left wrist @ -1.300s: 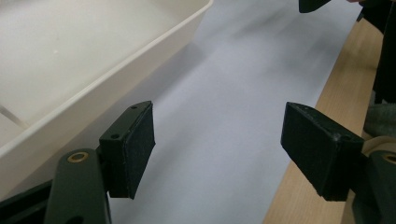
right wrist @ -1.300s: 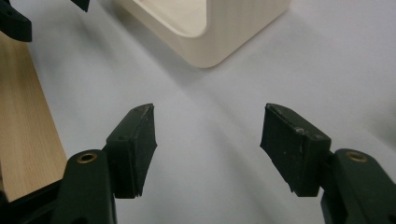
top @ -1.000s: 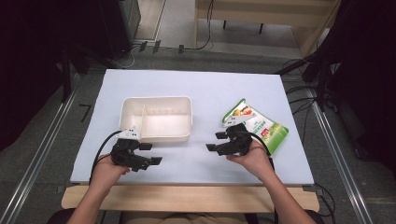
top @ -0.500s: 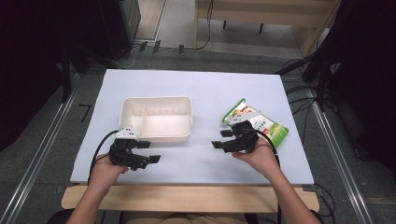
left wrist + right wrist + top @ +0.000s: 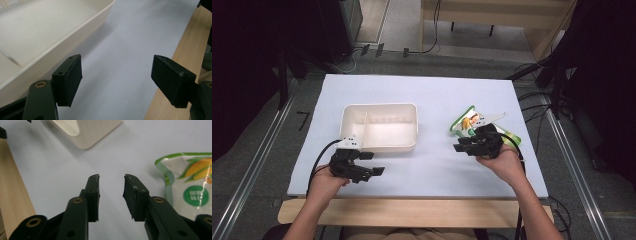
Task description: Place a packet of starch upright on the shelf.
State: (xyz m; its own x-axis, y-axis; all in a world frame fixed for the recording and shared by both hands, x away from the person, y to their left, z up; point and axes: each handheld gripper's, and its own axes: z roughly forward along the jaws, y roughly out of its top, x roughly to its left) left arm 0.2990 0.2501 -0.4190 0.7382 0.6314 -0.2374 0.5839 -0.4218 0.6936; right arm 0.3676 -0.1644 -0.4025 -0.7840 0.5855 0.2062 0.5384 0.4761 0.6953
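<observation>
The right tool (image 5: 469, 145) has slid closer beside the snack pouch (image 5: 472, 121), jaws narrowly apart and empty; the left tool (image 5: 371, 164), jaws wide, waits by the tray (image 5: 379, 146). A pickup looks imminent.

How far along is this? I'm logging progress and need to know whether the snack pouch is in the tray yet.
Nothing looks done: the tray is empty. The snack pouch lies on the table beside the right gripper, which is open and grips nothing. The left gripper is open by the tray. Grasping and placing remain.
</observation>
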